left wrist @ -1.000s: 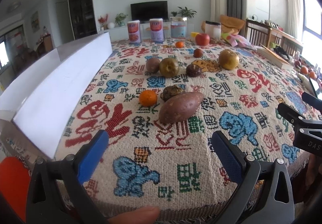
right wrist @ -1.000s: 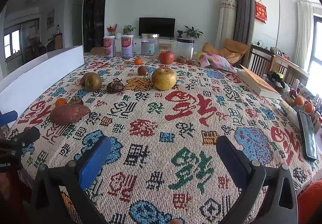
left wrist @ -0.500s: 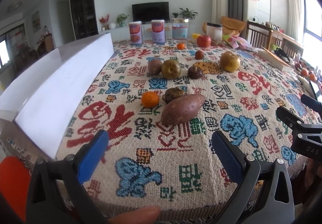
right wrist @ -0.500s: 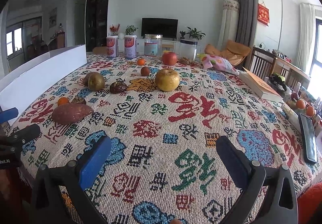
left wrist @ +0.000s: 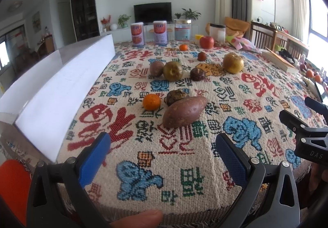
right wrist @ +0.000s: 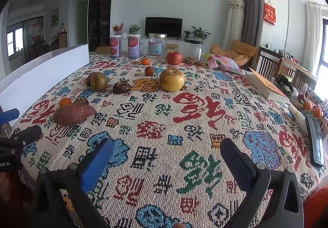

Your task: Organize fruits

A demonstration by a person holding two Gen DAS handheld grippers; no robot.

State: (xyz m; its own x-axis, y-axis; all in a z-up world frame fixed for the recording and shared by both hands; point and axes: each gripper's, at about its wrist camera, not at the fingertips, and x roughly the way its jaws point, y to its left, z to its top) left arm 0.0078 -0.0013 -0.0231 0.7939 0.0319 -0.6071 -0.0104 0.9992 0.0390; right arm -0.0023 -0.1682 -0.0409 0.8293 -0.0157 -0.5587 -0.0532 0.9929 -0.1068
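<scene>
Reaching first for the sweet potato (left wrist: 184, 112) suits the left gripper (left wrist: 162, 146); both grippers' jaws gape empty; right gripper (right wrist: 166, 154) probably waits.

A brown sweet potato (left wrist: 184, 111) lies on its side, a small orange (left wrist: 151, 101) at its ten o'clock, other fruits scattered beyond.

— What stood at the far edge of the patterned tablecloth (right wrist: 196, 125)?
— Two printed cans (right wrist: 115, 46), then a clear jar (right wrist: 157, 45). A black television (right wrist: 163, 27) hung behind.
— And on the right?
— A book (right wrist: 264, 86), a pink snack bag (right wrist: 223, 63) and a phone (right wrist: 316, 144).
</scene>
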